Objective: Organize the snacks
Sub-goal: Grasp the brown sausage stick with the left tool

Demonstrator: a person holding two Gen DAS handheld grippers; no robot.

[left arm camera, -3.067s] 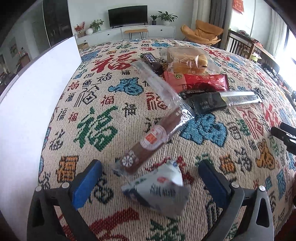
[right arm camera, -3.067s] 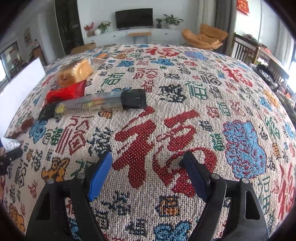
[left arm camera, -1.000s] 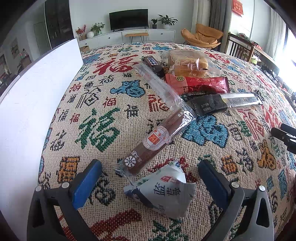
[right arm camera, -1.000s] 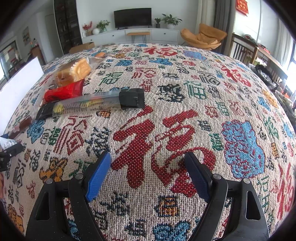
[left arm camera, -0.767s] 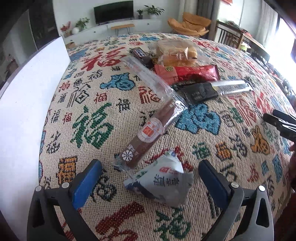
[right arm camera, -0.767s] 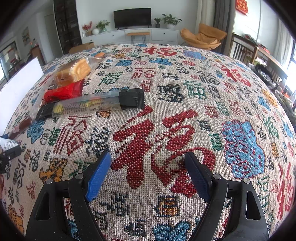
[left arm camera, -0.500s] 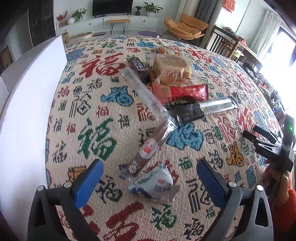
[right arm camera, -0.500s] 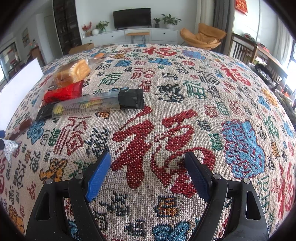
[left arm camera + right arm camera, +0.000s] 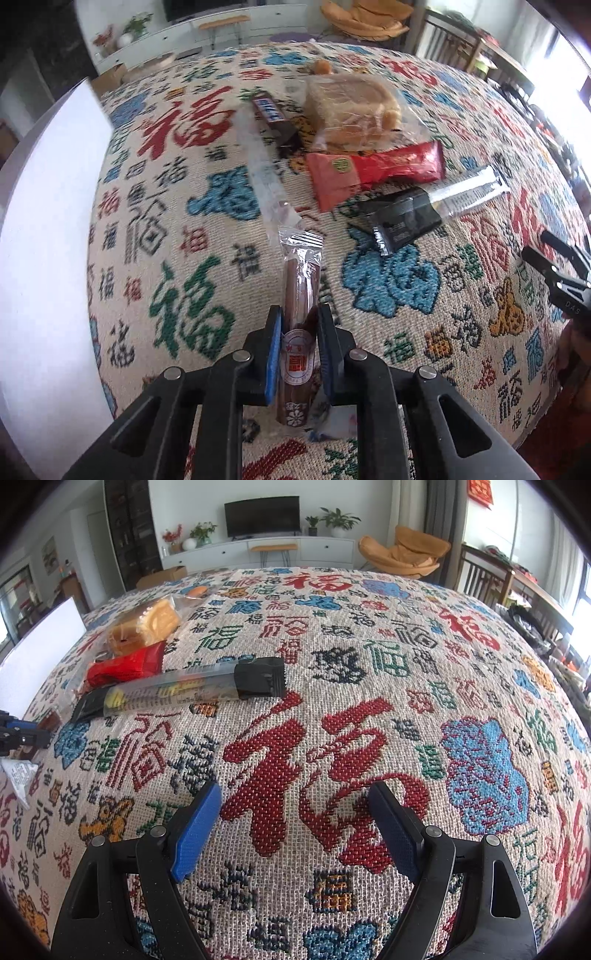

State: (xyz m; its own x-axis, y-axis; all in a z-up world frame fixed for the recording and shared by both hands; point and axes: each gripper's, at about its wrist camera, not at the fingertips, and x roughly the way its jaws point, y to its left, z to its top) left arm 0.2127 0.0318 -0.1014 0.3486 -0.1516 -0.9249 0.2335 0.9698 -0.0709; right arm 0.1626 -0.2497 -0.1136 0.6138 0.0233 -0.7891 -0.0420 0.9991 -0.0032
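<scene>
A: While the white board fills the 9 o'clock edge of the left wrist view, what sits next to it?

B: Patterned cloth over the surface. At 6 o'clock the left claw has just been closing and is now clenched on the brown sausage stick; both blue pads press its wrapper, and the stick points toward 12 o'clock between them. A white triangular packet peeks out under the claw, just right of the stick's lower end.

A: Further up?

B: A long clear wrapper runs from 12 toward the centre. A dark chocolate bar lies just beside it, then the bagged bread at about 1 o'clock. The red packet lies just below the bread, and the black-and-clear packet just below that, toward 2 o'clock.

A: And the far right?

B: At 3 o'clock the other claw shows as black tips. In its own view the right claw is released, pads wide apart above bare cloth with nothing between them; the snacks lie well apart from it, toward 10 o'clock
</scene>
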